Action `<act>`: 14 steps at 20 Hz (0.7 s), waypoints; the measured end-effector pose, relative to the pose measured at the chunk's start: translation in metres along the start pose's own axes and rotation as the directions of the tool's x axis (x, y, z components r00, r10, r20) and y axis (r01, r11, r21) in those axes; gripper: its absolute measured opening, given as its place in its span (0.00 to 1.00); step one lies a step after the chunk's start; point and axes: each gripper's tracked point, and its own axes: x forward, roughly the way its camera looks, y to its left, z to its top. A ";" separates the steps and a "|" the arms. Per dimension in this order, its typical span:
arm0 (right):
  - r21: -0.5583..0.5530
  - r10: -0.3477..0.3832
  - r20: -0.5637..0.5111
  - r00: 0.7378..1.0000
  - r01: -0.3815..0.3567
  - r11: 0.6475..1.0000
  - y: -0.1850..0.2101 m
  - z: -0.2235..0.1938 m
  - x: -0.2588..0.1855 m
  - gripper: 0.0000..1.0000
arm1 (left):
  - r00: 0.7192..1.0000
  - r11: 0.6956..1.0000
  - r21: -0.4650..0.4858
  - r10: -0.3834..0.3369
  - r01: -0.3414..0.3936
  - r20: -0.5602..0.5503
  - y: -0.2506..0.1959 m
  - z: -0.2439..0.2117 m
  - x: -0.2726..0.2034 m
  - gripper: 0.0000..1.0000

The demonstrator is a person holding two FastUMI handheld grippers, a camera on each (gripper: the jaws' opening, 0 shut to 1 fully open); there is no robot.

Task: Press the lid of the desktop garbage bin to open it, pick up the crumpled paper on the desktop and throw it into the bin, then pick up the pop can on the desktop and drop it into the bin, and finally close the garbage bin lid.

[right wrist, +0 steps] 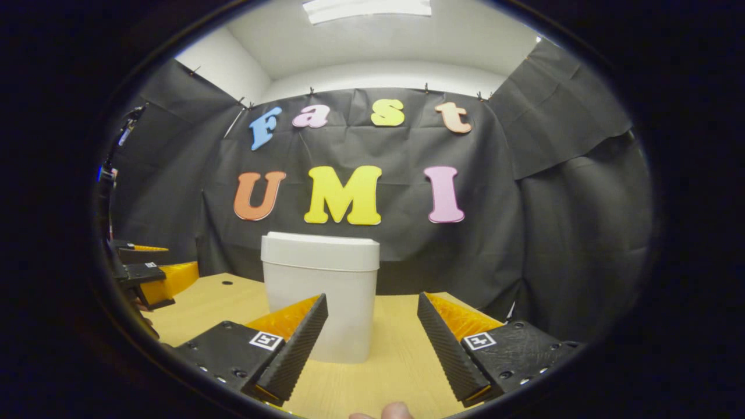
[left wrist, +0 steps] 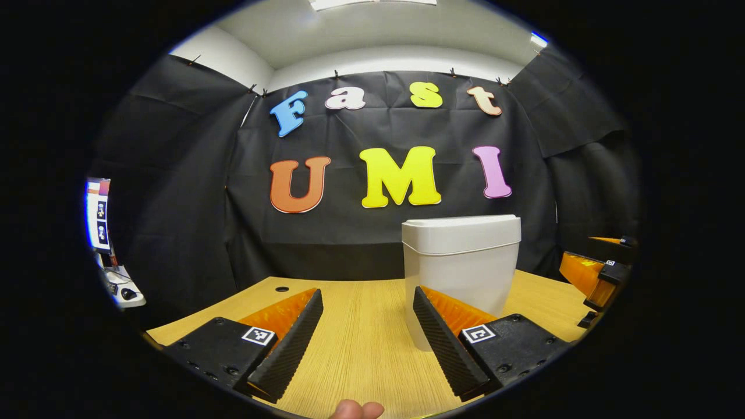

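Left gripper [left wrist: 368,326] open, jaws spread wide, nothing between them, held low over the wooden desk [left wrist: 361,355]. White garbage bin [left wrist: 461,273] sits ahead and to its right, lid [left wrist: 461,233] closed, base partly behind the right finger [left wrist: 445,343]. Right gripper [right wrist: 372,334] also open and empty; the bin is ahead and to its left, just past its left finger [right wrist: 294,343]. Each gripper shows at the edge of the other's view. A fingertip [left wrist: 356,409] shows at the bottom edge.
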 end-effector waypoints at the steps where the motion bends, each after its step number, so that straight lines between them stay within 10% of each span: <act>1: 0.005 -0.001 0.002 1.000 0.001 1.000 0.000 0.000 0.001 0.96 | 1.000 1.000 0.005 0.008 -0.008 0.003 0.001 0.001 0.000 1.00; 14: -0.012 -0.010 0.008 1.000 0.010 1.000 0.005 0.000 0.001 0.96 | 1.000 1.000 -0.001 0.004 -0.004 -0.011 -0.004 -0.003 0.000 1.00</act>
